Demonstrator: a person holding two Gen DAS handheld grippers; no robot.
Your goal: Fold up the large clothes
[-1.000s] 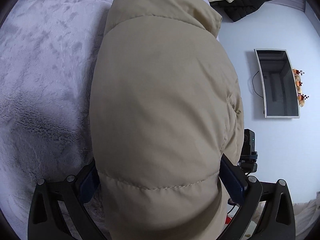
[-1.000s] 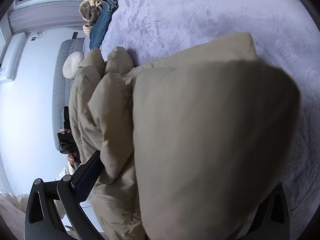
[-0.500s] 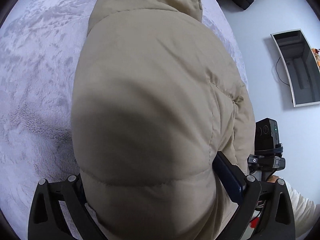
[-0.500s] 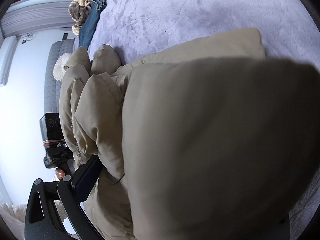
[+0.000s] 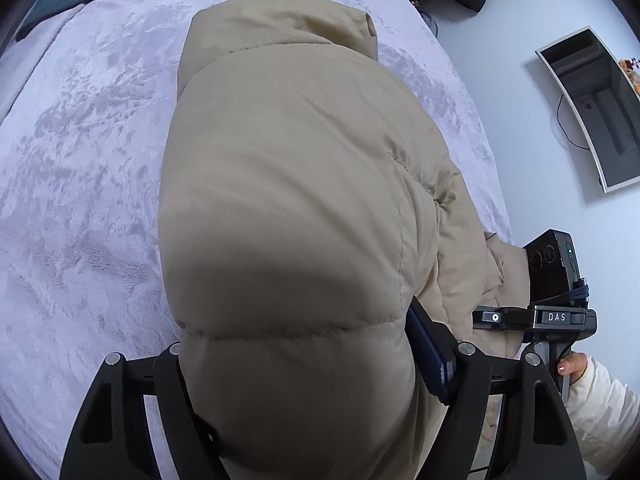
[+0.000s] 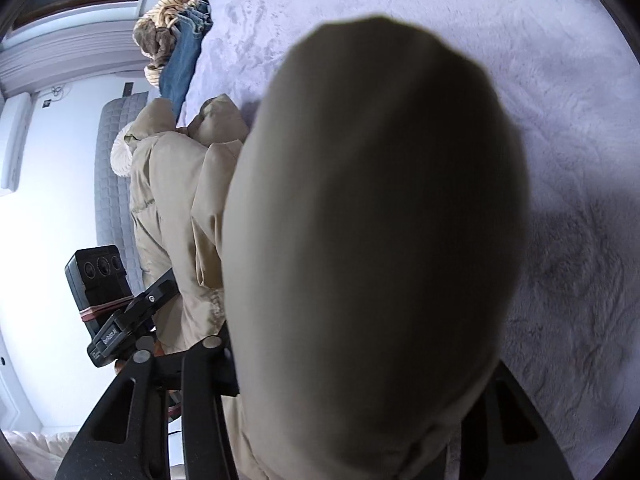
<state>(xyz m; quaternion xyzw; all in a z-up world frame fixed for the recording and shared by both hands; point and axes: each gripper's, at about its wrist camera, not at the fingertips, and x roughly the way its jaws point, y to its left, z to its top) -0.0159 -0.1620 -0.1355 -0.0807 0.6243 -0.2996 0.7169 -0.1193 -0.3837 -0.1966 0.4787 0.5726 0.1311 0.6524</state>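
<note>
Both jaws clenched on beige puffer jacket (image 5: 288,208): left gripper (image 5: 296,364), right gripper (image 6: 352,364). Since one second ago: grippers closer, padded edge swung further over lavender bedspread (image 5: 80,200). Fold in progress; lay-down pending.

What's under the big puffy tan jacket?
The fuzzy lavender blanket spreads out under the puffy tan jacket. Whatever lies directly beneath the jacket is covered.
</note>
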